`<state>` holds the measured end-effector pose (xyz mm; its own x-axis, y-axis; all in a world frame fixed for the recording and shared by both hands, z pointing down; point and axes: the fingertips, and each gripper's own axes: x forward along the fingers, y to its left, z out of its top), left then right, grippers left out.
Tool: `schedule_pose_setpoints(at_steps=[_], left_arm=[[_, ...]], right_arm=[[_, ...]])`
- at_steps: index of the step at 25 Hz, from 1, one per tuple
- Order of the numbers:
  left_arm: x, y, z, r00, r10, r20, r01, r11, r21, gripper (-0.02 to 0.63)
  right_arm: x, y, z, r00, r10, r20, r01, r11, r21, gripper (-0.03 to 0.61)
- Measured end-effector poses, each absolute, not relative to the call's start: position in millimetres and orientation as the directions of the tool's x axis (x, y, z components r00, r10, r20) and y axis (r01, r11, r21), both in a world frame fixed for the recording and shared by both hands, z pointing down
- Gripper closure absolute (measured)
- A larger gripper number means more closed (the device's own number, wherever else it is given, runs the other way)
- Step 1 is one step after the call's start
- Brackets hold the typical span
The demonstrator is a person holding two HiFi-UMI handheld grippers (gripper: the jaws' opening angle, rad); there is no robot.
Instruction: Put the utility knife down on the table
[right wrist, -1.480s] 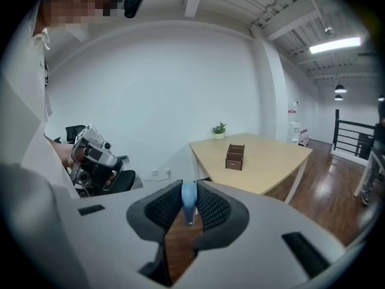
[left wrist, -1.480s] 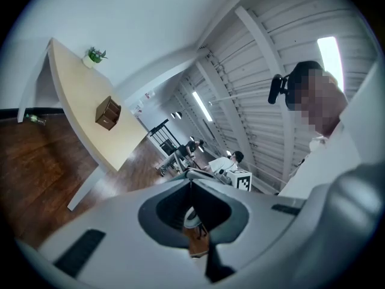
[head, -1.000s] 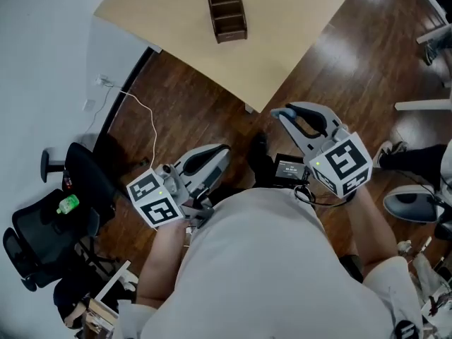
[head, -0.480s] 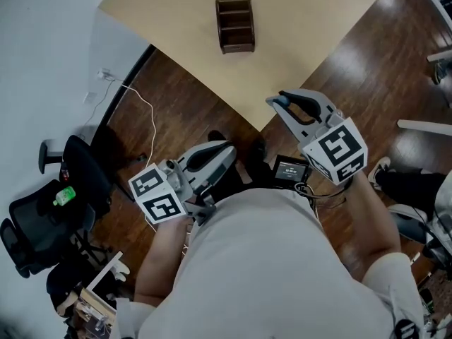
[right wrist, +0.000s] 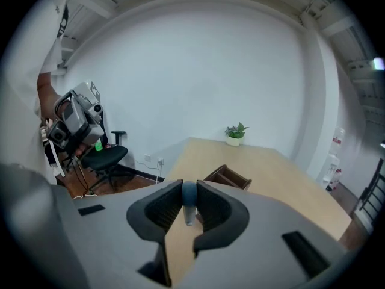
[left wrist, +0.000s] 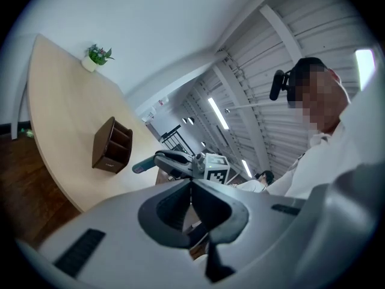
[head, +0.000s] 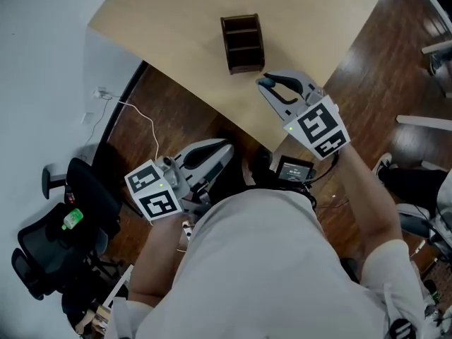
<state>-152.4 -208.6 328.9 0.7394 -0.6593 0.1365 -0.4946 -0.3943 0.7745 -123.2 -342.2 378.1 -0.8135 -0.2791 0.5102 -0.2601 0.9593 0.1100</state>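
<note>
My right gripper (head: 271,88) is shut on the utility knife (head: 266,83), a blue-grey handle whose end shows between the pads (right wrist: 189,198). It hovers over the near edge of the light wooden table (head: 169,20), just right of a brown desk organiser (head: 244,42). In the left gripper view the knife (left wrist: 142,165) sticks out of the right gripper (left wrist: 180,161) toward the organiser (left wrist: 112,145). My left gripper (head: 212,154) is shut on nothing, low and close to the person's body over the wood floor; its jaws meet at their tips (left wrist: 191,186).
A small potted plant (right wrist: 235,133) stands at the table's far end. A black office chair (head: 49,242) with a green bottle (head: 70,219) sits at the left by the white wall. A white cable (head: 145,119) runs across the floor.
Both grippers moved forward toward the table. The right one, still holding the knife, went from over the floor to over the table edge beside the organiser.
</note>
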Motion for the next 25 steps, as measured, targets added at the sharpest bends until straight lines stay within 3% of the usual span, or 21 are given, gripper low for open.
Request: schedule_pose_setpoints(at_steps=[8, 15, 25], left_arm=[[-184, -228, 340, 0.733, -0.661, 0.159, -0.495, -0.359, 0.791, 0.611], [-189, -227, 343, 0.721, -0.673, 0.167, -0.498, -0.335, 0.799, 0.611], [-192, -226, 346, 0.698, -0.694, 0.176, -0.506, -0.304, 0.807, 0.611]], right_arm=[[-182, -388, 409, -0.802, -0.301, 0.516, -0.212, 0.951, 0.225, 0.506], [-197, -390, 443, -0.771, -0.288, 0.568, -0.082, 0.929, 0.360, 0.506], [-206, -395, 474, -0.731, -0.255, 0.633, 0.031, 0.914, 0.404, 0.506]])
